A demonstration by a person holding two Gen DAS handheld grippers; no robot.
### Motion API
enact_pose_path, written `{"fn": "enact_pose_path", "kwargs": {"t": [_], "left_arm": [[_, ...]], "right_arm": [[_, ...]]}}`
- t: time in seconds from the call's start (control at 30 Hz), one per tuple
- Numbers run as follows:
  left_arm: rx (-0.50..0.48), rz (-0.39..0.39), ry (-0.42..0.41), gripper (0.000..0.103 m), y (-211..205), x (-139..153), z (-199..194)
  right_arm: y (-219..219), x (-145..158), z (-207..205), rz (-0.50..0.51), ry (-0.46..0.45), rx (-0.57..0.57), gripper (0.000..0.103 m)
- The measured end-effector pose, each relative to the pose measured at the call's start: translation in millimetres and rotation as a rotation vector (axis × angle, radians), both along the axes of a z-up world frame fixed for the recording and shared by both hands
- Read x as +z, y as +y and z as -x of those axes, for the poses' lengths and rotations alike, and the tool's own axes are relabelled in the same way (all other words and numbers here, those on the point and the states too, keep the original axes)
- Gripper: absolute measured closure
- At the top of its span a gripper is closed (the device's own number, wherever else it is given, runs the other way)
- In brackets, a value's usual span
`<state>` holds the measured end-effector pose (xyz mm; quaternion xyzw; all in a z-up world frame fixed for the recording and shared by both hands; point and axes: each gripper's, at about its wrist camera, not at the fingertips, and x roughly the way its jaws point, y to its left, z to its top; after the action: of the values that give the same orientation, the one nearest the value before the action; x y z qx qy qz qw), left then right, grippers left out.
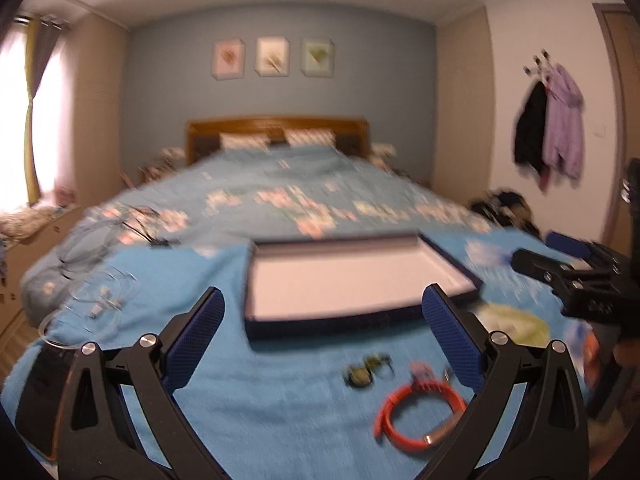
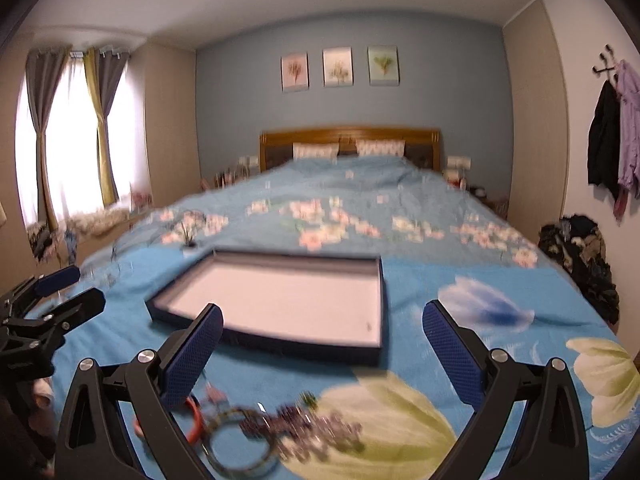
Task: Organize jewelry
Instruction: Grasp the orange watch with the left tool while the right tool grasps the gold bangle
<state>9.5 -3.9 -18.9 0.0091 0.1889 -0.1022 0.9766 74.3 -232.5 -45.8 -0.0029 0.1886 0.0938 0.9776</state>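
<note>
Blue floral bedspread [image 1: 280, 420] with an open tray [image 1: 352, 280] on it.
Left gripper [image 1: 324, 340] and right gripper [image 2: 320, 352] both gape wide, empty, above an orange bracelet [image 1: 416, 416].

Both grippers hang w/ jaws wide, nothing between the pads. Left gripper [image 1: 322, 334]: open blue bedspread [image 1: 280, 412] below it, but the tray [image 1: 352, 280] lies straight ahead, its near rim blocking a low pass fwd. Orange bracelet [image 1: 420, 416] sits by the right finger, small green piece [image 1: 362, 374] near it. Right gripper [image 2: 322, 344]: tray's near rim ahead-left; bead pile [image 2: 304, 428] and ring bracelet [image 2: 240, 440] clutter the spread below. Bare spread right of tray.
</note>
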Motion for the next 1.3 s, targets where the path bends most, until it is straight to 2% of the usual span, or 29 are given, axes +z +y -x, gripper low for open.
{"fn": "enact_pose_path", "kwargs": {"t": [0.1,0.17,0.27,0.33,0.4,0.47,0.6,0.7,0.73,0.8,0.9,0.97,1.03,1.3], "left_arm": [[-0.069,-0.021,0.084,0.006,-4.1,-11.4,-5.5],[-0.11,-0.045,0.152,0.006,-8.2,-21.2,-9.5],[-0.155,-0.058,0.218,0.007,-11.5,-34.1,-14.5],[-0.189,-0.053,0.253,0.01,-13.1,-41.4,-16.1],[-0.199,-0.064,0.276,0.018,-16.0,-44.5,-17.0],[-0.212,-0.073,0.299,0.022,-18.9,-49.2,-17.5],[-0.235,-0.06,0.362,0.035,-22.1,-54.7,-18.0],[-0.247,-0.045,0.413,0.049,-19.6,-58.6,-20.5],[-0.252,-0.037,0.428,0.05,-18.6,-60.1,-22.0],[-0.259,-0.024,0.464,0.059,-16.7,-64.4,-25.3],[-0.264,-0.003,0.488,0.062,-15.1,-67.6,-27.2],[-0.27,0.007,0.498,0.064,-14.7,-67.7,-27.9],[-0.28,0.017,0.51,0.072,-15.0,-68.3,-29.0],[-0.271,0.013,0.505,0.095,-17.6,-65.6,-33.2]], "right_arm": [[-7.8,-13.2,-10.0,0.022,0.113,0.022,0.006],[-10.7,-25.8,-12.9,0.044,0.191,0.038,0.011],[-15.7,-42.8,-17.5,0.048,0.294,0.056,0.025],[-18.6,-49.8,-17.7,0.03,0.332,0.067,0.039],[-19.8,-52.1,-16.0,0.01,0.345,0.086,0.044],[-17.4,-48.9,-11.6,-0.005,0.339,0.124,0.047],[1.1,-39.8,-0.2,0.035,0.333,0.232,0.055],[18.1,-43.8,-0.5,0.073,0.378,0.297,0.072],[21.8,-46.9,-2.5,0.084,0.396,0.3,0.075],[23.7,-52.4,-6.7,0.086,0.421,0.291,0.081],[22.3,-58.4,-13.4,0.061,0.462,0.275,0.086],[23.1,-60.3,-15.6,0.056,0.467,0.271,0.09],[22.3,-60.2,-16.8,0.047,0.467,0.268,0.096],[12.8,-52.0,-17.0,-0.002,0.446,0.272,0.097]]}}
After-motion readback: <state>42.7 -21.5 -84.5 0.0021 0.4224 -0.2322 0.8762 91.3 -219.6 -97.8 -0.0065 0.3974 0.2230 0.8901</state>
